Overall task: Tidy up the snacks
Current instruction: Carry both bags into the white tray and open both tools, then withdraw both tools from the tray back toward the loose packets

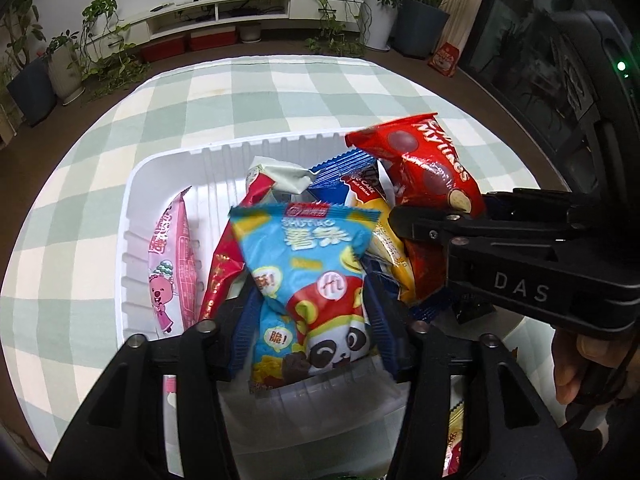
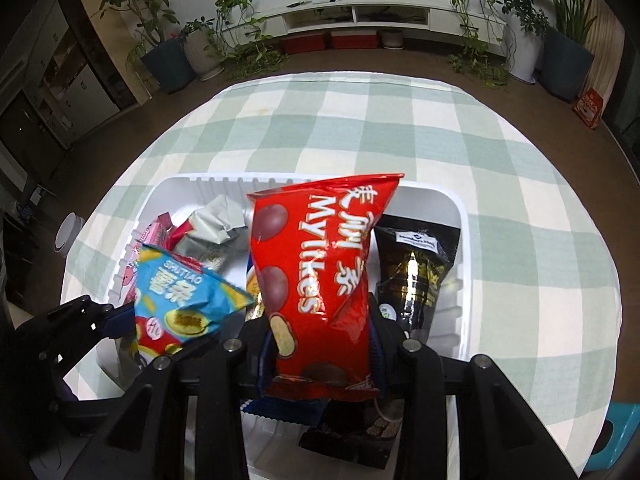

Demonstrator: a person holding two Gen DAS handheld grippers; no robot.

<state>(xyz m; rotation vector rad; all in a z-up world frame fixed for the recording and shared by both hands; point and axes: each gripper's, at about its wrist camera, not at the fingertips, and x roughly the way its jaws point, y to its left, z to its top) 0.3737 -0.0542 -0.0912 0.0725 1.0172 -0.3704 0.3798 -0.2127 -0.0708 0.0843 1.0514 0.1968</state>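
Clearly "Mylikes" red bag [image 2: 316, 280], "SHUTIAO" blue bag [image 1: 308, 272]

Living room — TV cabinet [image 2: 360, 16], houseplants [image 2: 236, 12]

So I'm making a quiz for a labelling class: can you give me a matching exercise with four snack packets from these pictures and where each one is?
Things:
1. blue panda packet
2. red Mylikes bag
3. pink packet
4. black packet

Places:
A. lying in the white tray, right end
B. between the right gripper fingers
C. lying in the tray, left end
D. between the left gripper fingers

Pairs: 1-D, 2-B, 3-C, 4-A
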